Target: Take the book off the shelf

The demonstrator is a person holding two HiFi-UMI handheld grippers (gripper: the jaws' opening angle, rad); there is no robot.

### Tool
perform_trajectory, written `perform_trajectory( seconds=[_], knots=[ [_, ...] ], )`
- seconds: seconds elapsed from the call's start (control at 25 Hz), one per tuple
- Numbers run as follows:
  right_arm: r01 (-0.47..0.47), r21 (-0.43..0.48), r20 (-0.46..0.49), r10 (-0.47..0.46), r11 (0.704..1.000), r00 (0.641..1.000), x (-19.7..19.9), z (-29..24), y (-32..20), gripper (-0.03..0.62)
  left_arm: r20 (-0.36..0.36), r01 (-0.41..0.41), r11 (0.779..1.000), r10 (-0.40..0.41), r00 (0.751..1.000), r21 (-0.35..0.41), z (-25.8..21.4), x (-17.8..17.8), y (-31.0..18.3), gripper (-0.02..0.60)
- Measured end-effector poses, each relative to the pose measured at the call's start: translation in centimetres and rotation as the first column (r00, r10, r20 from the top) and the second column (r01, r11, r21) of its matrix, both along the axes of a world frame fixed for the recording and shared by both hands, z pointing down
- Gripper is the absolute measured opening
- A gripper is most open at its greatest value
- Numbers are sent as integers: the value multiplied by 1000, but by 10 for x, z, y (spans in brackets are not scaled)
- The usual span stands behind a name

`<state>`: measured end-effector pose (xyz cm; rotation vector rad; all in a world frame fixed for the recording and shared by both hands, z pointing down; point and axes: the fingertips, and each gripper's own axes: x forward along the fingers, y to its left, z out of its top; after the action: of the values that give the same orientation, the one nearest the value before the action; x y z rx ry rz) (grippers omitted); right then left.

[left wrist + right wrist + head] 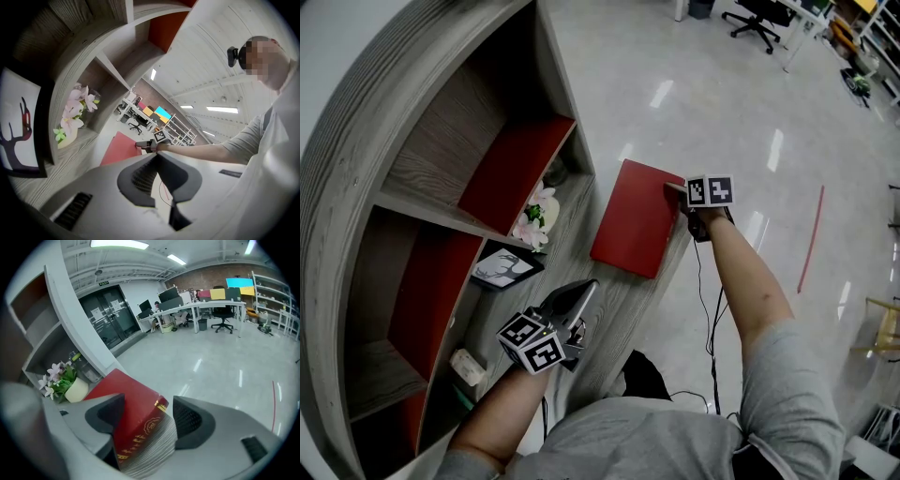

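Book (633,220): red hardback w/ gold print on cover, lies flat on open grey wood board of shelf unit (356,141), right at board's outer edge, outside the compartments. Has one corner between jaws of right gripper (149,401). Jaws spread wide, one over red cover, other just off page edge, no squeeze visible, so open round book corner, not clamped. Left gripper (157,155): jaws closed tip to tip, nothing between them, hangs over near end of same board, well apart from book.

Compartments, per head view:
- One nearest book's inner edge holds white pot of pale pink flowers (534,217), at compartment's front edge.
- Next one along holds black-framed picture (506,267), white w/ dark antler-like drawing, also at front edge.
- One nearest the person holds small white item (469,367), too small to identify.
- Two compartments carry a red panel (514,173) each, set against grey wood.

Past board's outer edge: glossy pale floor (722,84), w/ office chair (759,19) at far end.
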<state>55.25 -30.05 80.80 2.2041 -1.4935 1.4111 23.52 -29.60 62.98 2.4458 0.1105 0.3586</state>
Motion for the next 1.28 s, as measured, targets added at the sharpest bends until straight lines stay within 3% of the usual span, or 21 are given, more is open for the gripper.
perform_trajectory(
  seconds=[0.36, 0.68, 0.8, 0.96, 1.28],
  knots=[
    [60, 35, -53, -58, 998, 997, -11, -28, -5, 336, -13, 18, 1000, -18, 1000, 23, -22, -9, -2, 26],
    [178, 202, -64, -168, 963, 984, -57, -117, -43, 334, -83, 102, 992, -96, 992, 78, -78, -38, -19, 26],
    [242, 257, -67, -232, 936, 970, -88, -155, -54, 334, -118, 134, 982, -118, 986, 137, -106, -58, -24, 26],
    [327, 319, -91, -314, 890, 945, -133, -207, -67, 333, -151, 205, 966, -182, 972, 155, -142, -87, -30, 26],
    [466, 451, -169, -440, 761, 882, -234, -314, -76, 218, -232, 322, 922, -271, 934, 216, -215, -159, -33, 26]
  ],
)
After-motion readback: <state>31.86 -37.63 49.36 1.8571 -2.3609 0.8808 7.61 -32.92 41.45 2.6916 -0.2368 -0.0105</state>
